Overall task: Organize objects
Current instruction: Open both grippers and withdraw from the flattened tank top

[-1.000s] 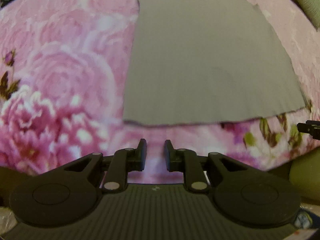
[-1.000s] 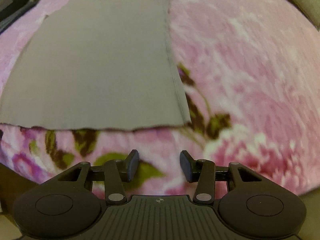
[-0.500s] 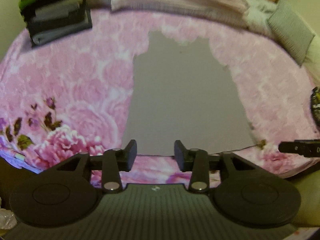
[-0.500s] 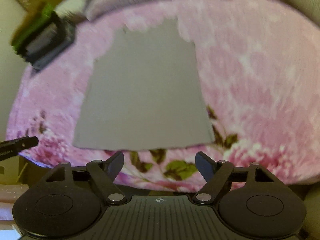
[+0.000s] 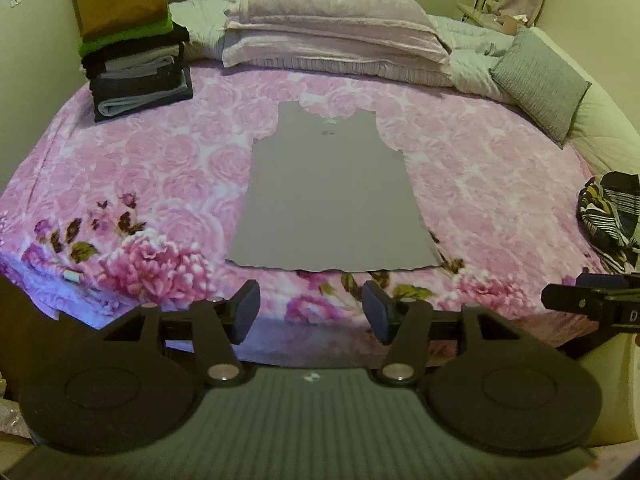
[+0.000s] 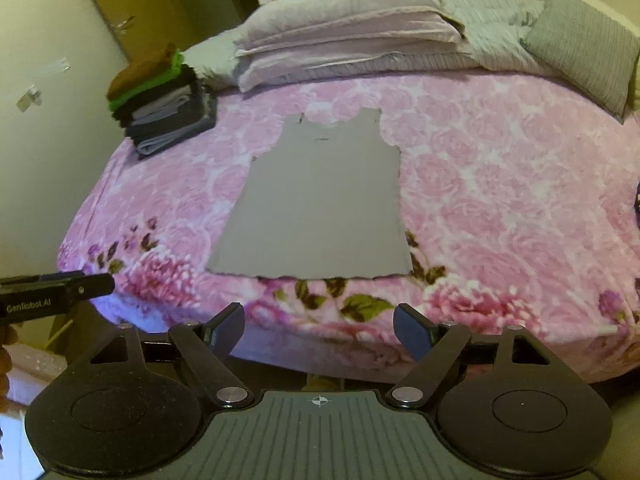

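Ahead of both pairs of fingers, flat on the pink floral blanket (image 5: 500, 184), lies a grey sleeveless top (image 5: 332, 196), spread smooth with its hem toward the grippers and its neckline pointing away toward the pillows. The left gripper (image 5: 311, 316) hangs clear of the cloth, short of the hem and above the near edge of the bed; its jaws have just been opening and stand parted with nothing between them, only blanket showing through the gap. The right gripper (image 6: 319, 334) hangs likewise short of the hem, its jaws spread wider than the left's and also just opened, empty. Neither pair of pads touches the top.

Beyond the left gripper's left finger, far off at the bed's corner, stands a stack of folded clothes (image 5: 136, 64), dark pieces below, a green and a brown one above. Straight past the top's neckline lie folded lilac bedding and pillows (image 5: 332, 28). Beyond the right finger of either gripper a grey cushion (image 5: 540, 80) leans at the bed's far side. Nearer on that side, in the left wrist view, a crumpled black patterned garment (image 5: 610, 216) sits at the blanket's edge, just above the tip of the right gripper, which pokes in from the frame's side.
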A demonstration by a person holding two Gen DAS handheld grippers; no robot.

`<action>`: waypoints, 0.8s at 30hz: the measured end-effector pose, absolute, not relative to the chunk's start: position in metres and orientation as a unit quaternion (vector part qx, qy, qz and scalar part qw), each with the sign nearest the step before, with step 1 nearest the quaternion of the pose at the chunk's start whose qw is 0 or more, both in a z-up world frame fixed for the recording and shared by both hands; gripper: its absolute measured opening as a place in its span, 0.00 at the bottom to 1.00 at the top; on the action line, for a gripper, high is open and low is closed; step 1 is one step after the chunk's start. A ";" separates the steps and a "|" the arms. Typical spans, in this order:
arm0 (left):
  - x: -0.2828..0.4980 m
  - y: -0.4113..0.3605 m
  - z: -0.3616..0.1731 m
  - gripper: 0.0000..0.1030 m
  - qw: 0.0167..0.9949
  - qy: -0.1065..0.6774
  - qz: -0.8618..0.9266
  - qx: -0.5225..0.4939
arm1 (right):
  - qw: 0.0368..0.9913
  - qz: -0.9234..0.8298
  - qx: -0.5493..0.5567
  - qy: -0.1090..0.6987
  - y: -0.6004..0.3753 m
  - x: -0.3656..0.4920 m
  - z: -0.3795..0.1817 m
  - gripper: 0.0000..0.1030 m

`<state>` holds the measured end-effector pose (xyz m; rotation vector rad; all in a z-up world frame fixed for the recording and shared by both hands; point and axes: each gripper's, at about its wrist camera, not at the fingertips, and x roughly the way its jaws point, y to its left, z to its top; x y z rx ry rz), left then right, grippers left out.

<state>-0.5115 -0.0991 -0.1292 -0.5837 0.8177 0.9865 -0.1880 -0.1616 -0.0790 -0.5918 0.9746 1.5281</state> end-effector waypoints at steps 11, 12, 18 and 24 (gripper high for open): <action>-0.517 -0.145 -0.113 0.57 0.760 0.387 0.454 -0.258 | 0.572 0.666 -0.277 0.391 -0.204 -0.194 -0.065 0.77; -0.517 -0.147 -0.114 0.57 0.759 0.390 0.453 -0.258 | 0.571 0.666 -0.279 0.391 -0.206 -0.194 -0.065 0.77; -0.511 -0.154 -0.113 0.57 0.760 0.400 0.447 -0.250 | 0.571 0.662 -0.281 0.395 -0.216 -0.192 -0.066 0.77; -0.506 -0.159 -0.112 0.61 0.762 0.401 0.445 -0.247 | 0.573 0.661 -0.281 0.395 -0.219 -0.189 -0.065 0.77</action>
